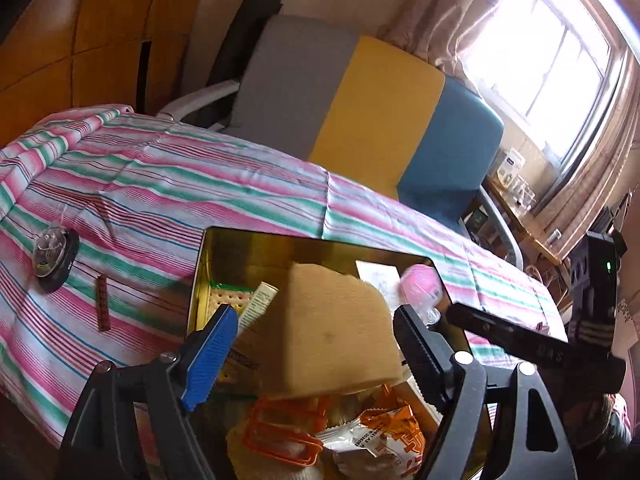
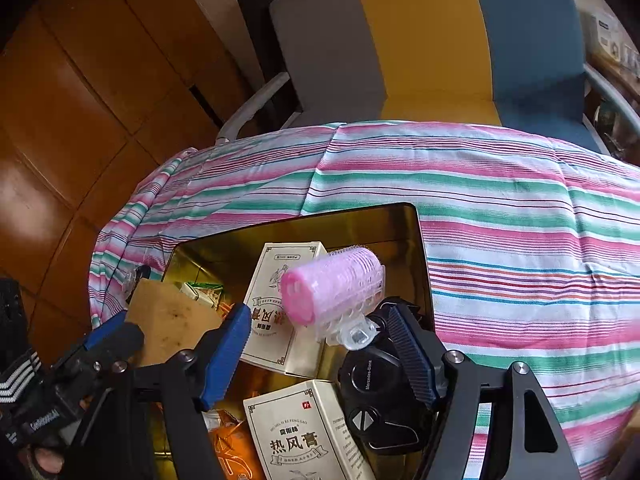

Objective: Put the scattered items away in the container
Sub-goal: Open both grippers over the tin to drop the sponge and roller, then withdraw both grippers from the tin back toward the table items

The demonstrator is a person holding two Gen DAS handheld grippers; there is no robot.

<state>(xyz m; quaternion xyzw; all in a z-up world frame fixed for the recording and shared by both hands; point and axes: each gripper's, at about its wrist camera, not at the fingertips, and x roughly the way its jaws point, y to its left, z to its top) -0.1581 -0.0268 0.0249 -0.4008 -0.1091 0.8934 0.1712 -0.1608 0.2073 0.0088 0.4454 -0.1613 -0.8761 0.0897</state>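
Note:
A gold tin box sits on the striped cloth and holds snack packets, cream cartons and a black car key. My left gripper is open over the tin; a tan sponge hangs between its fingers, touching neither pad. My right gripper is open over the tin; a pink hair roller is between its fingers. A red stick and a clear object on a black base lie on the cloth left of the tin.
The table is covered by a pink, green and white striped cloth. A grey, yellow and blue chair stands behind it. Wooden cabinets are at the left, a window at the right.

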